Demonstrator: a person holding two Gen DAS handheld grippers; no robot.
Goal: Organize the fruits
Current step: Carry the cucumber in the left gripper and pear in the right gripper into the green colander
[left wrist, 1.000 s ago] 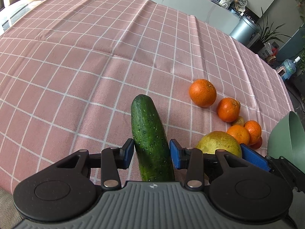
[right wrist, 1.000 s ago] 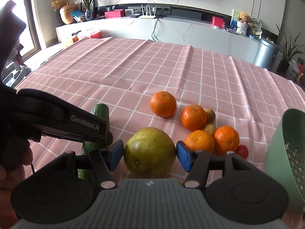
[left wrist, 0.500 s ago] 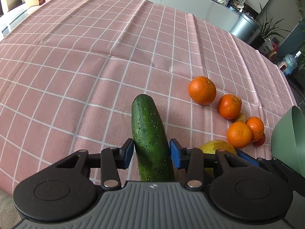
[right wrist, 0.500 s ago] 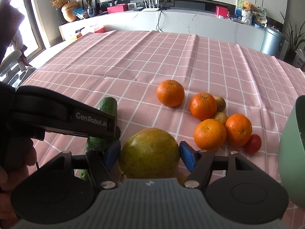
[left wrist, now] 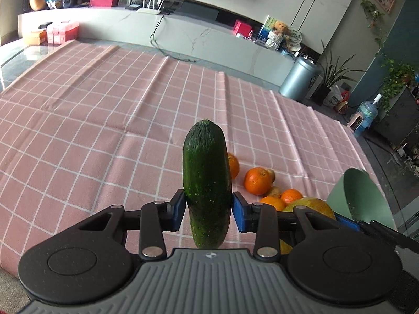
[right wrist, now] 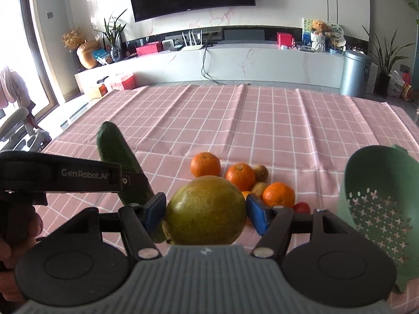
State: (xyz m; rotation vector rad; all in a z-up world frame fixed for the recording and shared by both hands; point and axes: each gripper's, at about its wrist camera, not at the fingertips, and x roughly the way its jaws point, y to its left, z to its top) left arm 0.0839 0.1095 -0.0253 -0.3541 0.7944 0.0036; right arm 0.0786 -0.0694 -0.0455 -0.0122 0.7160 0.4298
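While closing, left gripper [left wrist: 208, 213] clamped on cucumber [left wrist: 207, 180]; right gripper [right wrist: 207, 210] on pomelo [right wrist: 205, 210]; colander [right wrist: 379, 209] holes in right view only

A dark green cucumber [left wrist: 207, 183] stands tilted, clear of the cloth, beside a large yellow-green citrus fruit [right wrist: 207, 209]. Four oranges [right wrist: 205, 164], two small brownish fruits [right wrist: 259, 172] and a cherry tomato [right wrist: 301, 207] lie clustered near a tipped green colander [right wrist: 379, 209].

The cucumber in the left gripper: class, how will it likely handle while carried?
The cucumber looks stiff, so it probably won't droop. Gripped low, its long top may tilt. Its glossy skin could slip as the left gripper jaws close.
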